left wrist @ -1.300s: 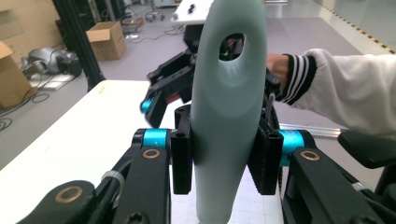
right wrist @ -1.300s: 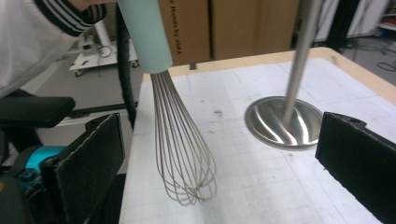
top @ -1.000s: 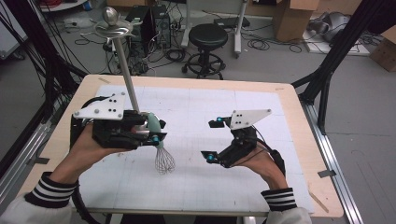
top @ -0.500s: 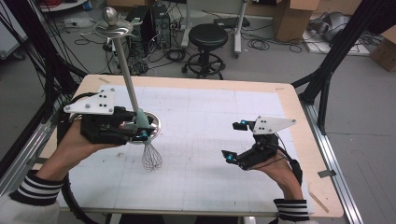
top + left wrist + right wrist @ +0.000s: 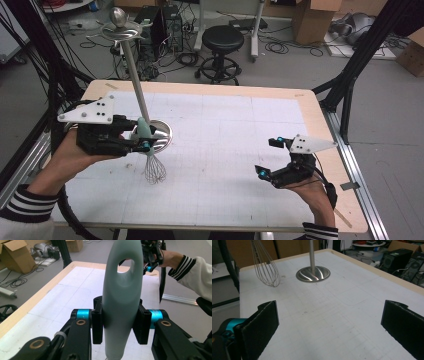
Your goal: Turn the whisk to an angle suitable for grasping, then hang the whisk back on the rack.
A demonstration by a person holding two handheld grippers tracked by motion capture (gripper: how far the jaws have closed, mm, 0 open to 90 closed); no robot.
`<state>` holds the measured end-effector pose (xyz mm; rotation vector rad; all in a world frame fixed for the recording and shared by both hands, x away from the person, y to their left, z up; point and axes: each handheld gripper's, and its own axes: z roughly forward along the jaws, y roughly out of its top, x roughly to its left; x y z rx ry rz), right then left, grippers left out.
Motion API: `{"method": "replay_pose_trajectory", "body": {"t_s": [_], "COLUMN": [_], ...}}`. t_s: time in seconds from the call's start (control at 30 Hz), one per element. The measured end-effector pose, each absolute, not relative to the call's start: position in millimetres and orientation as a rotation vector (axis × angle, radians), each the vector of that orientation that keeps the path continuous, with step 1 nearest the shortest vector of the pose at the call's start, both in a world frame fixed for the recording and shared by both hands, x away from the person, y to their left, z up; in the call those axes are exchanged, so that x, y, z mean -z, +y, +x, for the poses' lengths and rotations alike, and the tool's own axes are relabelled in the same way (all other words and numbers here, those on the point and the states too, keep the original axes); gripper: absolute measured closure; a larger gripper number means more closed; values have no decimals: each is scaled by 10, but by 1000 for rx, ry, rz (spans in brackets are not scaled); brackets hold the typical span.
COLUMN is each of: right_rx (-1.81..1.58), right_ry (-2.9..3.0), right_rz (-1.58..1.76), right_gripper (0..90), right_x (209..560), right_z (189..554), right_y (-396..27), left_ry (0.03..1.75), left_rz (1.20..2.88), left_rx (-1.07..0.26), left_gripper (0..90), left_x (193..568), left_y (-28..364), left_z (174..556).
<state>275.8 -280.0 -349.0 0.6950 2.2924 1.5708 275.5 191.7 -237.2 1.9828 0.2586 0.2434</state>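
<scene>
Two grippers are in play. At lower right of the high view, my right gripper [image 5: 272, 159] hangs empty, jaws spread. At left centre, my left gripper [image 5: 140, 142] pinches the whisk [image 5: 152, 162] by its pale handle, wires down, above the table [image 5: 240, 150]. Behind stands the stand [image 5: 131, 75]. Current step, by my reading: carrying the whisk to the stand. Next: raise the handle's hole to a hook.

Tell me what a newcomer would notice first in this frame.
First, the whisk with its pale green handle, clamped in the left hand-held gripper and hanging wires-down over the white table. Just behind it rises a tall steel stand on a round base. At the near right, the right hand-held gripper is open, holding nothing.
</scene>
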Motion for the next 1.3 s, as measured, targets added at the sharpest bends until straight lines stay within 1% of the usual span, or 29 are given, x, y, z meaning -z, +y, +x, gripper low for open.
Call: {"method": "replay_pose_trajectory", "body": {"t_s": [0.27,0.5,0.83,1.3], "right_rx": [-1567,-1567,-1557,-1537], "right_ry": [2250,2223,2206,2210], "right_rz": [753,767,790,812], "right_gripper": [4,4,4,4], "right_x": [3584,3572,3592,3641], "right_z": [2705,2677,2653,2648], "right_y": [-2970,-3031,-3106,-3144], "left_ry": [274,303,361,449], "left_rz": [1988,1993,1997,2010], "left_rx": [-247,-261,-298,-354], "left_gripper": [661,661,661,661], "left_x": [2361,2350,2271,2176], "left_y": [1930,1982,2138,2382], "left_z": [2772,2773,2803,2939]}}
